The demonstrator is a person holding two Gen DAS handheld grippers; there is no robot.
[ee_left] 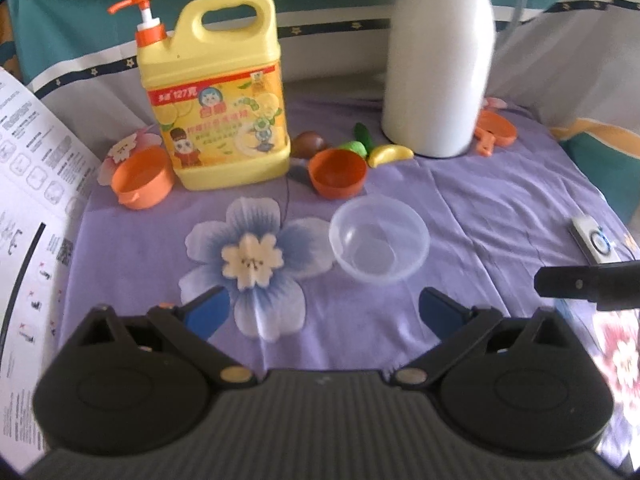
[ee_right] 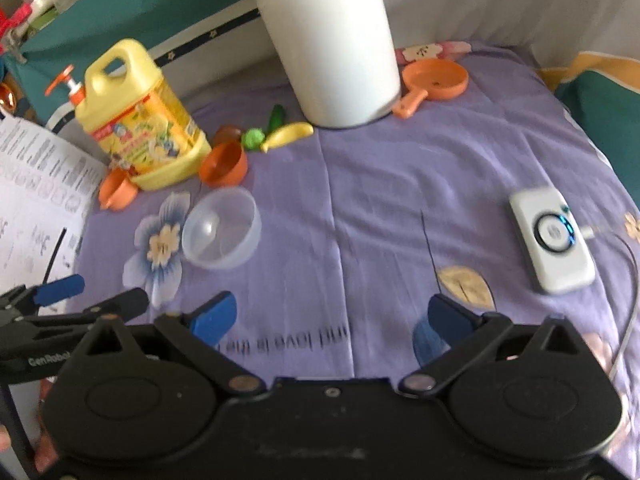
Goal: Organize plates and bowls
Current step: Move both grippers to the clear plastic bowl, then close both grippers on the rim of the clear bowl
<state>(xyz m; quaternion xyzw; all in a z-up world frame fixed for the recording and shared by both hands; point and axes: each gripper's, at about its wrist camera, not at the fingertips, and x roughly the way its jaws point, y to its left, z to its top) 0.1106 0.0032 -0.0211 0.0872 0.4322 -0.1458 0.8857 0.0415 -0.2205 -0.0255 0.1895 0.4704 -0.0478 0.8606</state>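
The clear, round plastic bowl (ee_left: 379,238) sits upright and empty on the purple flowered cloth (ee_left: 500,208) covering the tabletop, just in front of the dark orange plastic bowl (ee_left: 338,173), with the lighter orange handled pot (ee_left: 142,178) off to its left beside the yellow pump-top detergent jug (ee_left: 222,92). The left claw (ee_left: 324,312) hovers low just short of the clear bowl, pointing forward, blue-padded jaws spread wide and holding nothing. The right claw (ee_right: 332,318) hangs level over bare cloth to the bowl's right, likewise released, with the tall white flask (ee_right: 332,40) beyond.

Open purple cloth (ee_right: 360,208) fronts the clear bowl (ee_left: 379,238); detergent jug (ee_left: 218,96) and thermos (ee_left: 438,60) block behind.
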